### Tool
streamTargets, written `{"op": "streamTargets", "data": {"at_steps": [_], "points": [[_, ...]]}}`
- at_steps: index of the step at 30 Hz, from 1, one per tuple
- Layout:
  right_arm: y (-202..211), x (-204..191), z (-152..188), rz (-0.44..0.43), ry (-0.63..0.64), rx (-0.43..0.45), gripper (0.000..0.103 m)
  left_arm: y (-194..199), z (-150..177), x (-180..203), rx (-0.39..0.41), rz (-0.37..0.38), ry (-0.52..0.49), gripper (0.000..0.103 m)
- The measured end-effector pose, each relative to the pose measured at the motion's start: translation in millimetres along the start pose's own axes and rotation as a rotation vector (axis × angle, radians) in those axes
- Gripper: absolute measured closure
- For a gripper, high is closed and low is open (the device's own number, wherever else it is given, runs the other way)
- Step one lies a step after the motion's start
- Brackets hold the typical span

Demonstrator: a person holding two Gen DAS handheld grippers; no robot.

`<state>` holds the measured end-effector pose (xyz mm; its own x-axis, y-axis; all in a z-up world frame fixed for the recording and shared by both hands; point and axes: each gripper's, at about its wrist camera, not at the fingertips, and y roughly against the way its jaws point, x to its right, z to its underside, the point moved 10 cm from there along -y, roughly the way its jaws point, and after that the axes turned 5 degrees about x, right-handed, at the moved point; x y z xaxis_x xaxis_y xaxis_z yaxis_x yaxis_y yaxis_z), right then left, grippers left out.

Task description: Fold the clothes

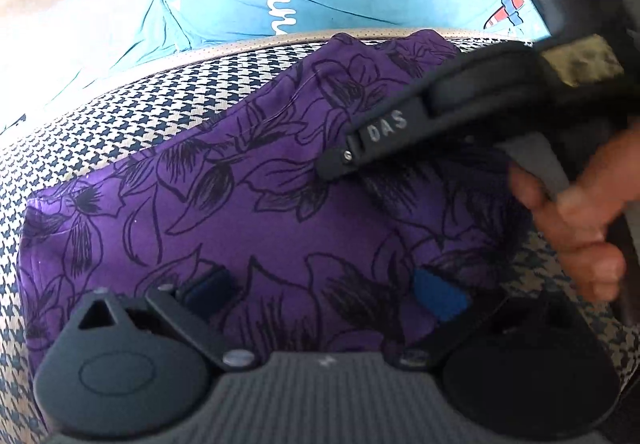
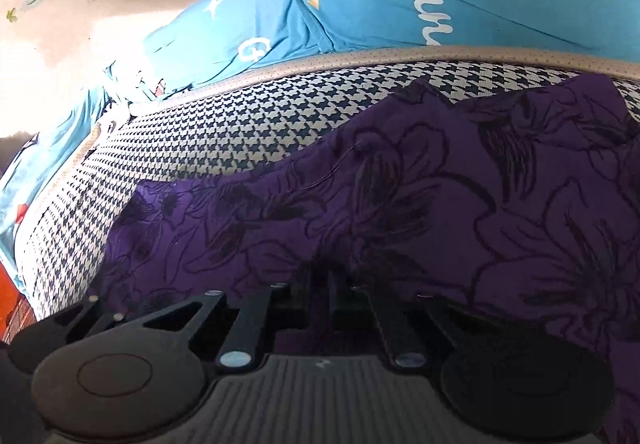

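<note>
Garment (image 1: 248,212) lies crosswise (left edge folded).

The left gripper (image 1: 326,294) points steeply downward with its blue-padded fingers (image 1: 438,296) spread wide apart. The right gripper (image 2: 322,294) angles down too, its jaws drawn fully together. A bare hand (image 1: 580,216) wraps the right gripper's handle, up and right of the left fingertips.

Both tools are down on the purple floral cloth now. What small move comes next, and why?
Probably lift the right tool slightly: its jaws look shut on the purple cloth. The left tool is open over the near edge, and the cloth lies fairly flat on the houndstooth cushion.
</note>
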<state>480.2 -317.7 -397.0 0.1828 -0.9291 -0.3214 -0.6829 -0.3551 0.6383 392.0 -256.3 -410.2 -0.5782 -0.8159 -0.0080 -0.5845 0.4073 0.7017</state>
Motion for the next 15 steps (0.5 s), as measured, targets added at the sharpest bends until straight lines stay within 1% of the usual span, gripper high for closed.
{"op": "streamTargets", "data": {"at_steps": [8, 15], "points": [[-14, -4, -14, 0.027, 0.029, -0.018, 0.100, 2, 1, 0, -0.004, 0.005, 0.008, 0.001], [-28, -2, -29, 0.034, 0.018, 0.005, 0.100, 5, 2, 0, -0.003, 0.005, 0.012, 0.001]]}}
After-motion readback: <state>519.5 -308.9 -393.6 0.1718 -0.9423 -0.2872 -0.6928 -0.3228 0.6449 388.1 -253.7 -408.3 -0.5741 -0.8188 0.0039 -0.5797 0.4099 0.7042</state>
